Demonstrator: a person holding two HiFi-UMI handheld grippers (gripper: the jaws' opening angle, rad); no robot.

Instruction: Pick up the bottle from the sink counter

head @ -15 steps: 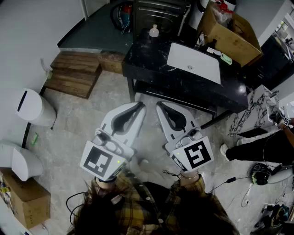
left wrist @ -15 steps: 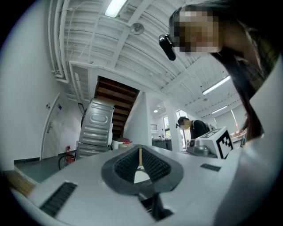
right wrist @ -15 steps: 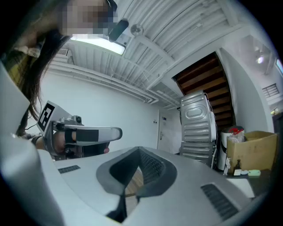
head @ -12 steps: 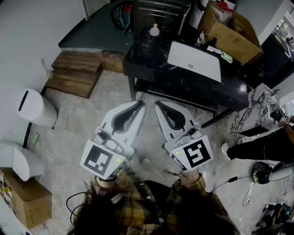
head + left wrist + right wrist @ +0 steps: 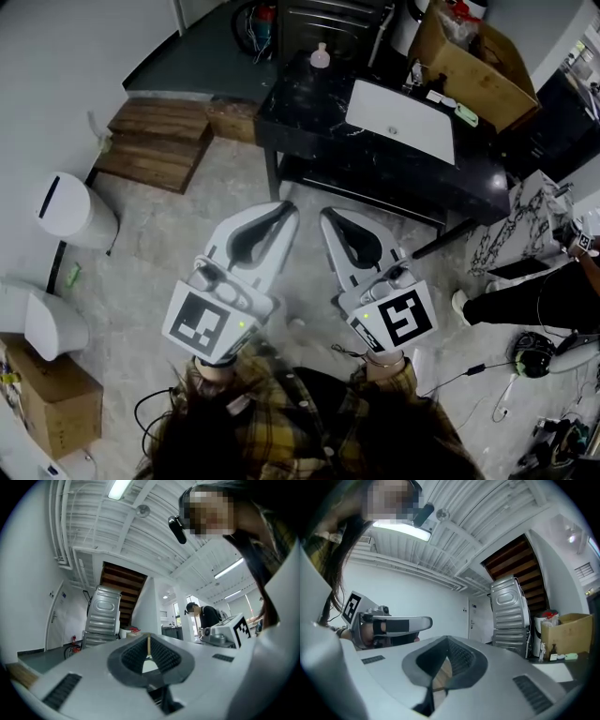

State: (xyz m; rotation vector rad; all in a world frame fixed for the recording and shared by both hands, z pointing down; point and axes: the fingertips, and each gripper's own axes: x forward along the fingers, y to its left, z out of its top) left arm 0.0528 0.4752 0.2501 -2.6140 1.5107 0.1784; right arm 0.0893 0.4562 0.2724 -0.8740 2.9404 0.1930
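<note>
A small pale bottle [image 5: 321,56] stands on the far left corner of the black sink counter [image 5: 375,169], left of the white basin [image 5: 401,120]. Both grippers hang side by side over the floor in front of the counter, well short of the bottle. The left gripper [image 5: 285,209] is shut with nothing between its jaws, and its ribbed pads meet in the left gripper view [image 5: 149,641]. The right gripper [image 5: 327,216] is likewise shut and empty [image 5: 447,641]. The other gripper's marker cube [image 5: 352,607] shows at the left in the right gripper view.
A cardboard box [image 5: 473,61] sits at the counter's far right end. Wooden pallets [image 5: 155,141] lie left of the counter, and a white bin [image 5: 66,216] stands by the wall. A ribbed metal unit [image 5: 511,616] rises behind the counter. A person's legs [image 5: 544,300] and cables are at right.
The counter and floor have slid slightly upward in the head view. Both grippers stay shut and side by side, almost in the same spot.
</note>
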